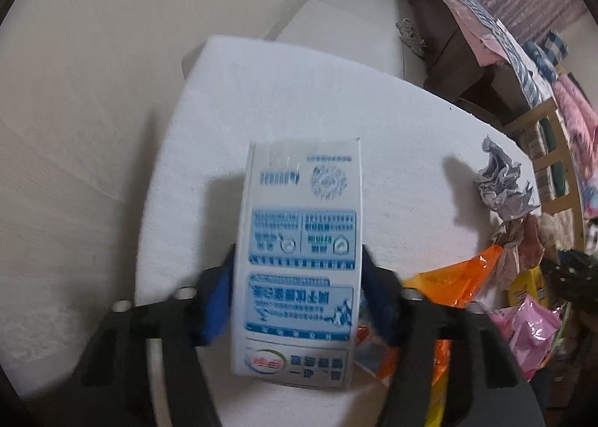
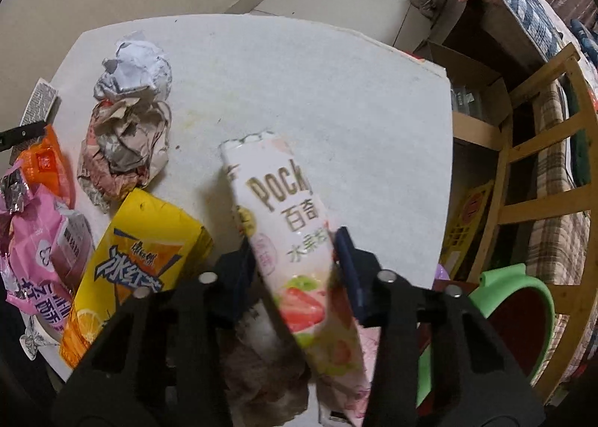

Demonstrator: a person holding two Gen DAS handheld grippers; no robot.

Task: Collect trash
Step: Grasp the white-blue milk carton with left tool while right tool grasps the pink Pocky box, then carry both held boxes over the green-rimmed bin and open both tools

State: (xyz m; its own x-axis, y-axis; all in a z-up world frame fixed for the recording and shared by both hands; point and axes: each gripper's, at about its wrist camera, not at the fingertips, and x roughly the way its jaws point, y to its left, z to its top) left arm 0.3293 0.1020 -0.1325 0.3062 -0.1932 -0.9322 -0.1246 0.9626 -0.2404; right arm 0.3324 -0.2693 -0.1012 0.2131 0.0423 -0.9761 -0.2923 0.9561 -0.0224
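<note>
The left gripper (image 1: 299, 288) points forward over the white table (image 1: 392, 135), its blue-padded jaws clenched on the sides of a white-and-blue milk carton (image 1: 301, 255), which stands lifted, its print upside down to the camera. To its right lie an orange wrapper (image 1: 463, 277) and crumpled paper (image 1: 501, 180) near the table's right edge.

In the right wrist view, from the left: a pink wrapper (image 2: 37, 251), crumpled paper balls (image 2: 127, 128), then a yellow iced-tea carton (image 2: 138, 258) lying flat nearby. The right gripper (image 2: 295, 266) reaches forward, jaws clamped on a pink Pocky box (image 2: 284, 225) tilted left, held above the table. A green bin (image 2: 523, 296) sits lower right, off the table's edge.
</note>
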